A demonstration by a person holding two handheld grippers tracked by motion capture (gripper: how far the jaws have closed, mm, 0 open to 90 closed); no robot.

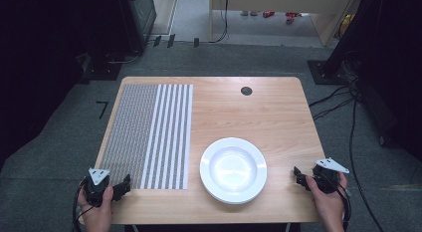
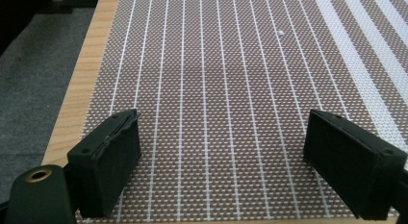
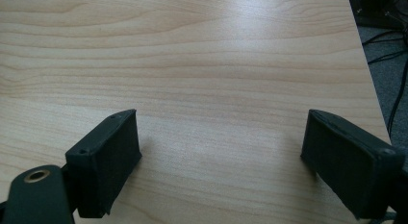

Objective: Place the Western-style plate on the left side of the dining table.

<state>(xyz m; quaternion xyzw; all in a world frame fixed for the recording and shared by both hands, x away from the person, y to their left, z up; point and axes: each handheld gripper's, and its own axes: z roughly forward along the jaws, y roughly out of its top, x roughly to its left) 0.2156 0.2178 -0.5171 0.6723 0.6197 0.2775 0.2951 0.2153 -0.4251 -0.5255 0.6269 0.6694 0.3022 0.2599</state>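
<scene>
okay, i'm looking down on the wooden counter (image 1: 259, 112) from the high view. the left gripper (image 1: 124, 184) sits at the near left corner, held in the person's left hand (image 1: 97, 212), hovering over the near edge of the striped placemat (image 1: 149, 135). in the left gripper view its fingers (image 2: 108, 164) are released, spread wide, with nothing between them but the woven mat (image 2: 216, 89) below, and a strip of counter edge (image 2: 79, 89) on the left of that view.

the right gripper (image 1: 298, 176) is at the near right edge, in the right hand (image 1: 328, 202), pointing in toward the white plate (image 1: 233, 170). its fingers (image 3: 106, 159) are released too, standing wide over bare wood (image 3: 192, 65) in the right gripper view, gripping nothing.

the plate lies flat on the counter, near the front edge, between the two grippers, just beside the mat's right edge and near the right gripper but apart from it. it looks like a stack of plates, though i can't tell how many. the mat covers the left part of the counter, dense weave on its left side, broad white stripes on its right.
</scene>
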